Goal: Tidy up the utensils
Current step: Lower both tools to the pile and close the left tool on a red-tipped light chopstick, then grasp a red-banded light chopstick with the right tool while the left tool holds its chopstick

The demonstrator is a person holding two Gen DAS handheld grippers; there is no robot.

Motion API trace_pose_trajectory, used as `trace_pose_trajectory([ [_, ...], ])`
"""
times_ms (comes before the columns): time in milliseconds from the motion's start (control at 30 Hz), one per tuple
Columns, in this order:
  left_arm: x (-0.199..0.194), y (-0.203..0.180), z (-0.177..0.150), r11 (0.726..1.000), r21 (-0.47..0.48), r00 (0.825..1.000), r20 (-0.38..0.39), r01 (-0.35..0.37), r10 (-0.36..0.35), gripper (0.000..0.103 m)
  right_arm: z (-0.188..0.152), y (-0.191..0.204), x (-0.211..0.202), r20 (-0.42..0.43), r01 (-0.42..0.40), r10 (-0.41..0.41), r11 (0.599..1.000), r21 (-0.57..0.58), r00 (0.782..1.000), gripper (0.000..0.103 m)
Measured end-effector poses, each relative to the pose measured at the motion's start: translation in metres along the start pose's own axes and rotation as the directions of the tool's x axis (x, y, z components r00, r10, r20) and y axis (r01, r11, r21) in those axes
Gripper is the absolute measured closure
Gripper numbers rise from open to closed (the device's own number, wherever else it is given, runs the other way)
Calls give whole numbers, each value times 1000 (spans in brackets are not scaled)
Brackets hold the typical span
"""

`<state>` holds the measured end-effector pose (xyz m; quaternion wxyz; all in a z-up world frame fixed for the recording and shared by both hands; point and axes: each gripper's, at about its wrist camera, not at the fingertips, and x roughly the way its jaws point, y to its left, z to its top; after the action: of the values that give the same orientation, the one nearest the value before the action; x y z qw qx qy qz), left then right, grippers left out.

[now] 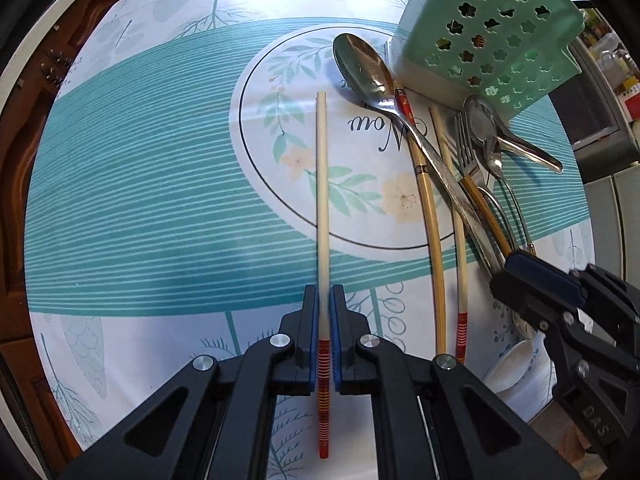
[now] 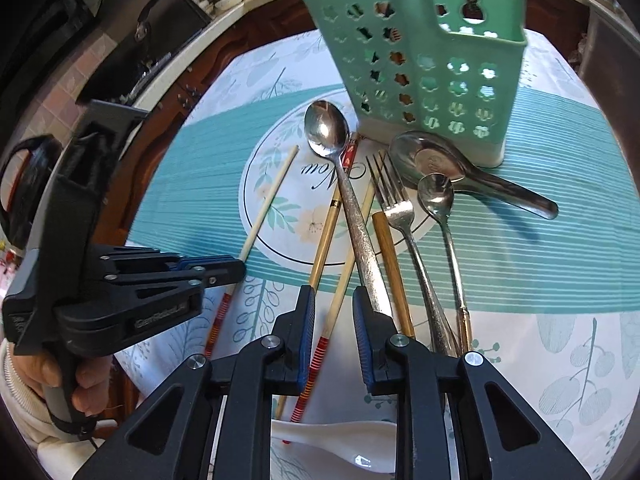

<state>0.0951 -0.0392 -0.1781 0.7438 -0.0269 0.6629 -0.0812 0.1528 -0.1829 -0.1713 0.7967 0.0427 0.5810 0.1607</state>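
Two claws work over a round counter (image 1: 132, 184) covered with a teal-striped, leaf-printed cloth. At the far side stands a mint-green plastic utensil caddy with flower-shaped cut-outs (image 1: 488, 36); through its holes in the right wrist view a few dark and red shapes show inside the taller rear compartment, too hidden to name, while the lower front compartment looks see-through. The left claw (image 1: 324, 344) is pinched on a pale chopstick with a red-and-yellow striped end (image 1: 322, 200), its pads (image 1: 310, 336) pressed against the stick just above the striped part, the tip pointing toward the printed circle. The right claw (image 2: 332, 340) is spread open, with a second pale striped chopstick (image 2: 340, 300) lying between its blue-padded fingers (image 2: 306, 336), untouched. Loose utensils lie fanned on the cloth in front of the caddy: a large steel spoon with a textured handle (image 2: 326, 128), a yellow bamboo chopstick with a red patterned top (image 2: 326, 232), a steel fork (image 2: 394, 200), a wide steel ladle-like spoon (image 2: 424, 160) touching the caddy's base, and a small steel teaspoon (image 2: 436, 196). A white ceramic spoon (image 2: 340, 444) lies at the near edge under the right claw. Left of the held chopstick the cloth runs open out to the dark wooden rim.
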Motion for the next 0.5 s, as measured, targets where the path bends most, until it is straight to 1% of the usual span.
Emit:
trace_pose_trajectory([
  [167,-5,4,-4,999,-15,999,21,29,-29,100,21,-1,2,-13,25,-26,999,-29,1000,82],
  [267,-14,16,-14,998,-30,998,39,51,-50,100,40,-1,3,-20,32,-33,999,-35,999,82],
  [400,-23,28,-15,995,-58,995,60,82,-79,100,63,4,5,-24,52,-53,997,-49,998,82],
  [500,-37,51,-15,990,-82,991,84,111,-104,100,76,13,7,-20,68,-70,995,-74,997,82],
])
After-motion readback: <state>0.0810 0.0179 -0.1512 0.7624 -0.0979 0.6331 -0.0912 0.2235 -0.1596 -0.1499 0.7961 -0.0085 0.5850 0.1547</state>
